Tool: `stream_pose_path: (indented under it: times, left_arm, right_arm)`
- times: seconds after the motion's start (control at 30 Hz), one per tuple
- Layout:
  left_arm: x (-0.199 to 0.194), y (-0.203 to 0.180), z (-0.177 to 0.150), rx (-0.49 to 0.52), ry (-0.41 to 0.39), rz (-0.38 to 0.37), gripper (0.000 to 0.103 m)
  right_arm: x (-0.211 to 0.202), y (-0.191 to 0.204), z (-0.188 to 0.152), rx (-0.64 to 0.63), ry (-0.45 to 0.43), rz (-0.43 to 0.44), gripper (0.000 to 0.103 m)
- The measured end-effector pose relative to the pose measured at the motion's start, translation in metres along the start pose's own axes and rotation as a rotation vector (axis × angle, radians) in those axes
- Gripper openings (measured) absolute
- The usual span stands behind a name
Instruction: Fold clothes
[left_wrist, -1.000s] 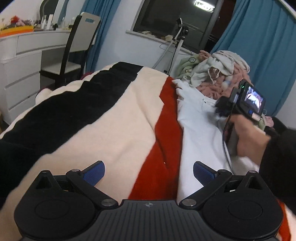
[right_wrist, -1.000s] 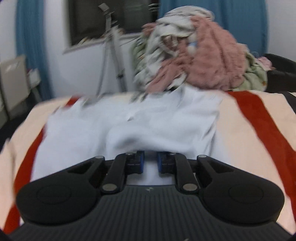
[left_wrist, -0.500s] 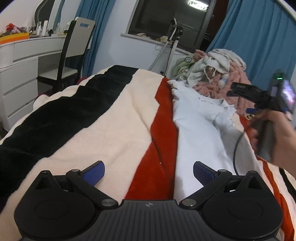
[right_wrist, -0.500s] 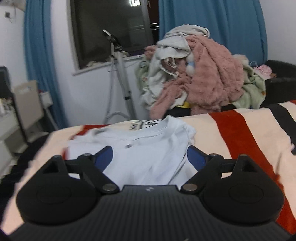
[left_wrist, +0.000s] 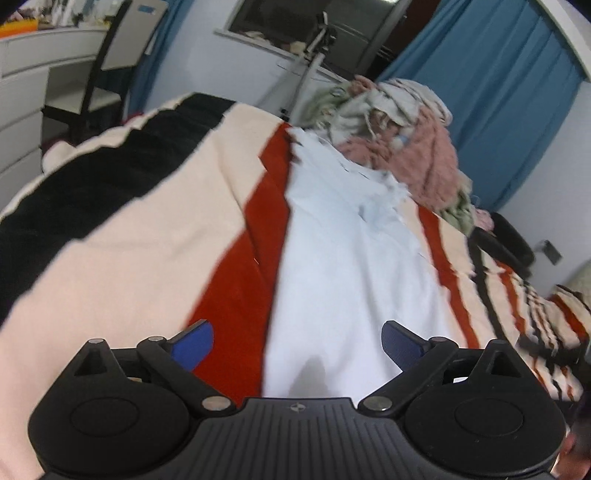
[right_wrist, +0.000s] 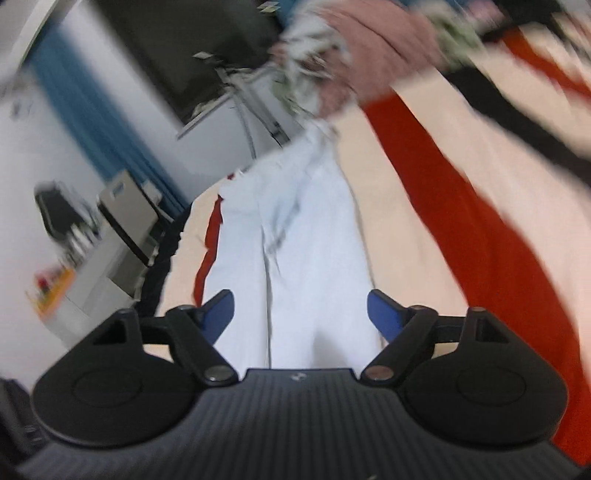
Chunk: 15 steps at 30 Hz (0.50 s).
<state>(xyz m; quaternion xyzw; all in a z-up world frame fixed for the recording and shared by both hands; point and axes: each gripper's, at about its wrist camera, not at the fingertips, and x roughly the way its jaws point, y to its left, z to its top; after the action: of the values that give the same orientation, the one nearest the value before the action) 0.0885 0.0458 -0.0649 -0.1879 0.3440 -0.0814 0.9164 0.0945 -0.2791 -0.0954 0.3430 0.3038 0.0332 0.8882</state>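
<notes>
White shirt (left_wrist: 354, 266) lies flat, lengthwise on the bed's striped blanket (left_wrist: 155, 229), over a cream stripe beside a red one, far end near the heap of clothes (left_wrist: 406, 140) at the bed's far edge. Left gripper (left_wrist: 297, 343) released, blue pads wide apart above the shirt's near end, nothing clamped. Right gripper (right_wrist: 301, 312) also ungripped, jaws spread but closing a little, shirt below them unpinched; view blurred and tilted.
</notes>
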Motion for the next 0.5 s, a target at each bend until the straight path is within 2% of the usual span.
stream_pose_path:
  times: [0.03,0.07,0.17,0.2,0.27,0.37,0.43,0.5]
  left_arm:
    - [-0.003,-0.001,-0.004,0.004,0.007,0.003,0.097]
    - [-0.005,-0.002,-0.007,0.008,0.016,0.011,0.096]
    - [-0.005,0.003,-0.016,-0.023,0.071,0.012,0.087]
    - [-0.002,0.006,-0.019,-0.050,0.103,0.008,0.082]
    - [0.004,0.013,-0.027,-0.103,0.165,0.017,0.073]
    - [0.004,0.019,-0.036,-0.145,0.214,0.034,0.058]
    - [-0.001,0.019,-0.041,-0.145,0.237,0.039,0.043]
    - [-0.007,0.018,-0.046,-0.143,0.268,0.017,0.035]
  right_arm:
    - [-0.005,-0.012,-0.009,0.055,0.031,-0.002,0.080]
    - [-0.008,-0.022,-0.016,0.105,0.055,-0.012,0.074]
    - [-0.008,-0.041,-0.029,0.209,0.108,-0.032,0.072]
    - [-0.005,-0.042,-0.030,0.219,0.125,-0.034,0.067]
    - [0.000,-0.043,-0.036,0.225,0.154,-0.046,0.062]
    - [0.005,-0.048,-0.044,0.238,0.191,-0.057,0.060]
    - [0.004,-0.049,-0.046,0.235,0.201,-0.055,0.060]
    - [0.001,-0.051,-0.049,0.235,0.211,-0.049,0.060]
